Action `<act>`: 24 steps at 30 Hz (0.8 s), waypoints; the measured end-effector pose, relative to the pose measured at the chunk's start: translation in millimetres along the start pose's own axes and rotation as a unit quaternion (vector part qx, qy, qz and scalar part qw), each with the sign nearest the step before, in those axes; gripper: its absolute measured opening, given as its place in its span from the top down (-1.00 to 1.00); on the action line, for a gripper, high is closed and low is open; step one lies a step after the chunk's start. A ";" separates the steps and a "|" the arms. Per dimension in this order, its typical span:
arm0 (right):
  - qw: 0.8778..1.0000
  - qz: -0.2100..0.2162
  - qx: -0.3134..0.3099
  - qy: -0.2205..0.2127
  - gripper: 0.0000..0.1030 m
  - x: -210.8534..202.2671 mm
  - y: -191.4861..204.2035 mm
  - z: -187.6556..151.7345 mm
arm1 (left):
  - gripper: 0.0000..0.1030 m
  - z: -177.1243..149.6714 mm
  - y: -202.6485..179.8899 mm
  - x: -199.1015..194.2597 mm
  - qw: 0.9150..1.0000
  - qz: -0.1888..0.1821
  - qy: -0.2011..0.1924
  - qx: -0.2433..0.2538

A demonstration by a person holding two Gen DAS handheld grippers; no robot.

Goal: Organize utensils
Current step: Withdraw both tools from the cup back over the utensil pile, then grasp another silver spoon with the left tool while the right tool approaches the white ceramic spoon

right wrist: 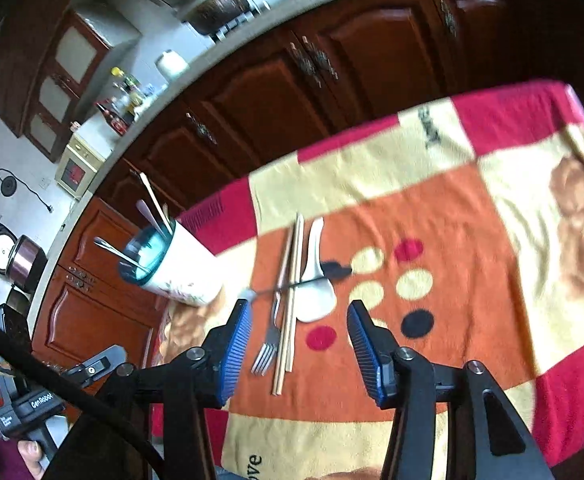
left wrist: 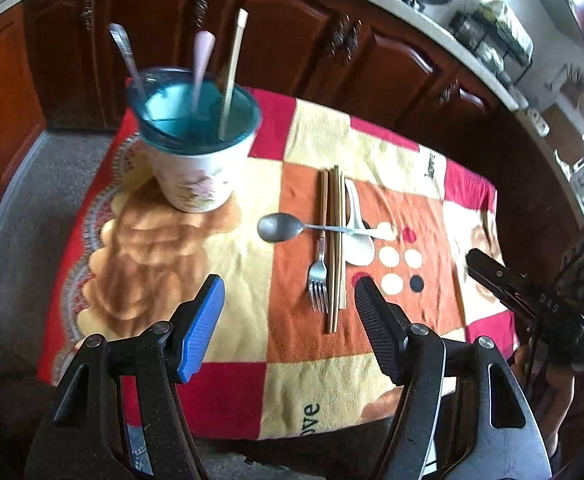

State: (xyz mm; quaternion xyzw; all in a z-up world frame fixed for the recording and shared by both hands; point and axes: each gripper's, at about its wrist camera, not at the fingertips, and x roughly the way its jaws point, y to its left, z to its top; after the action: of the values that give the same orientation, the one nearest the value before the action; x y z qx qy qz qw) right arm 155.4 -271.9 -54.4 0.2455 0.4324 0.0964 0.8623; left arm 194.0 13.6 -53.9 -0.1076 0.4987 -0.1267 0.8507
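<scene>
A white cup with a teal rim (left wrist: 193,148) stands at the table's far left and holds a metal utensil, a pink one and a pale chopstick; it also shows in the right wrist view (right wrist: 171,268). On the orange patch lie a fork (left wrist: 319,276), brown chopsticks (left wrist: 335,248), a white ceramic spoon (left wrist: 358,240) and a metal spoon (left wrist: 277,228) laid across them. My left gripper (left wrist: 289,292) is open and empty, just short of the fork. My right gripper (right wrist: 298,320) is open and empty above the fork (right wrist: 267,348), chopsticks (right wrist: 289,308) and white spoon (right wrist: 316,292).
A patterned blanket (left wrist: 332,392) covers the small table. Dark wooden cabinets (left wrist: 292,48) and a counter with a stove and pots stand behind it. Grey floor (left wrist: 31,200) lies to the left. The right gripper's body (left wrist: 532,300) shows at the table's right edge.
</scene>
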 end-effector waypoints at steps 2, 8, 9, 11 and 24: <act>1.000 0.002 0.010 0.017 0.19 13.7 -7.4 0.7 | -0.32 3.1 -7.5 14.9 1.000 0.004 0.009 0.012; 0.999 -0.025 0.022 0.031 0.19 40.0 -26.3 0.9 | -0.32 18.7 -33.6 65.5 0.996 0.020 0.042 0.074; 0.999 -0.029 0.028 0.035 0.20 44.5 -31.5 1.8 | -0.32 21.2 -38.9 72.5 0.995 0.015 0.047 0.081; 0.997 -0.040 0.040 0.044 0.25 53.8 -45.1 4.5 | -0.32 25.7 -51.0 86.8 0.993 0.003 0.058 0.101; 0.994 -0.029 0.083 0.058 0.26 75.5 -98.9 6.6 | -0.28 47.6 -109.0 182.7 0.943 0.038 0.095 0.317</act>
State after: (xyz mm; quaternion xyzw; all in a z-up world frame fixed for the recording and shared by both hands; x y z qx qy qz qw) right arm 202.0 -330.7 -153.9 0.2977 0.4954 0.0490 0.8146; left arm 309.8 -145.6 -147.4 0.1991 0.5146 -0.2553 0.7939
